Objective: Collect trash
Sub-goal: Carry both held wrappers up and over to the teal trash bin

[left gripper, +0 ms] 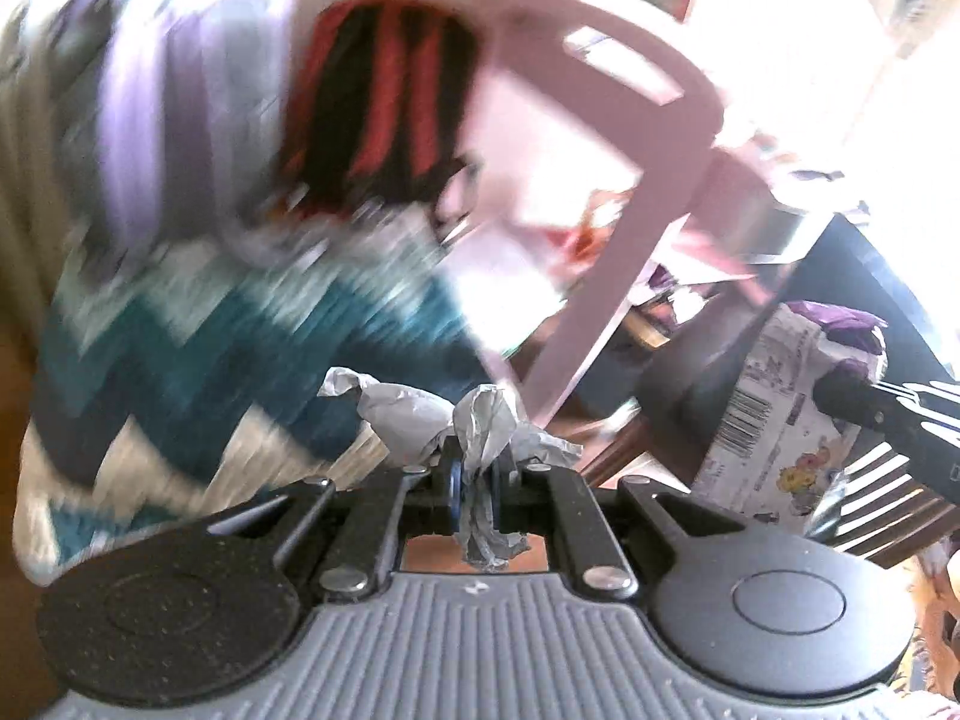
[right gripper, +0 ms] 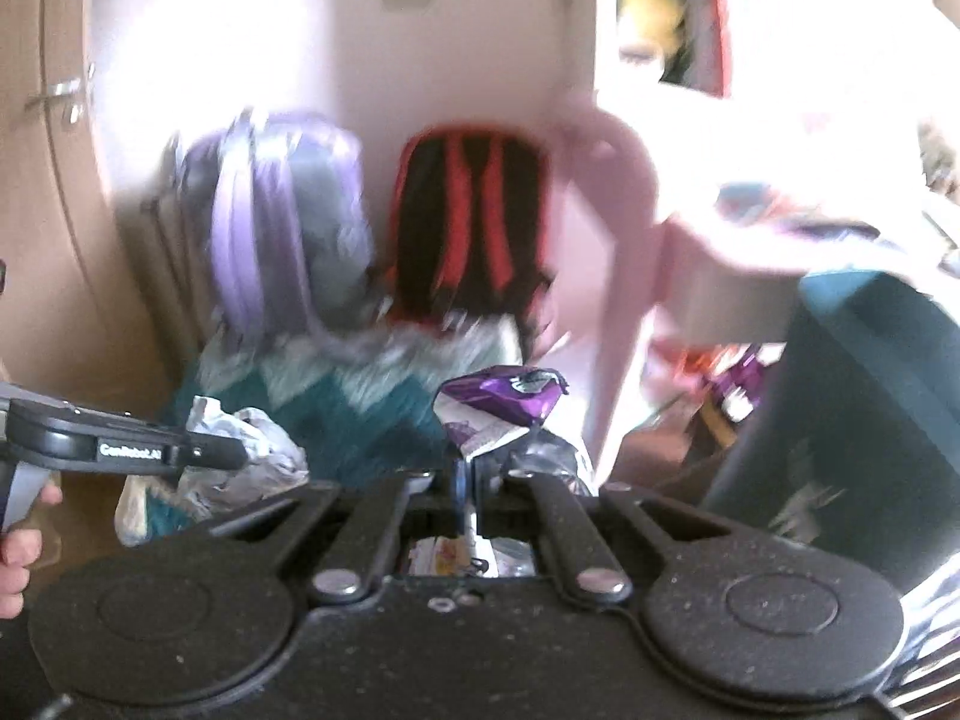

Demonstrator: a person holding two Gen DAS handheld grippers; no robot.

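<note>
White lettering reading "GenRobot.AI" runs along the black side of the left gripper (right gripper: 231, 453) as it reaches in from the left edge of the right wrist view, a bare hand (right gripper: 21, 546) wrapped around its grip. In the left wrist view the left gripper (left gripper: 478, 477) has its 2 fingers pressed together on a crumpled grey paper (left gripper: 432, 414), which bunches up above the fingertips, spreads to the left, and trails a twisted tail down between them toward the camera.

The right gripper (right gripper: 480, 474) pinches a snack wrapper (right gripper: 498, 405), purple and shiny on top and white with small print below; that print is too blurred to read. From the left wrist view the same wrapper (left gripper: 774, 414) shows a black barcode and small cartoon figures on its white side, with the right gripper (left gripper: 840, 399) coming in from the right edge and closed on it. The wrapper stands just above the right fingertips, tilted slightly.

Behind both tools lies a zigzag rug (left gripper: 198, 372) in teal, white and grey. A purple bag (right gripper: 270, 222) and a black backpack with red straps (right gripper: 471, 222) lean against a pale wall. A pink plastic chair (left gripper: 630, 192) stands to the right, and a dark bin (right gripper: 858, 414) sits at the right edge of the right wrist view. Much of the background is motion-blurred.
</note>
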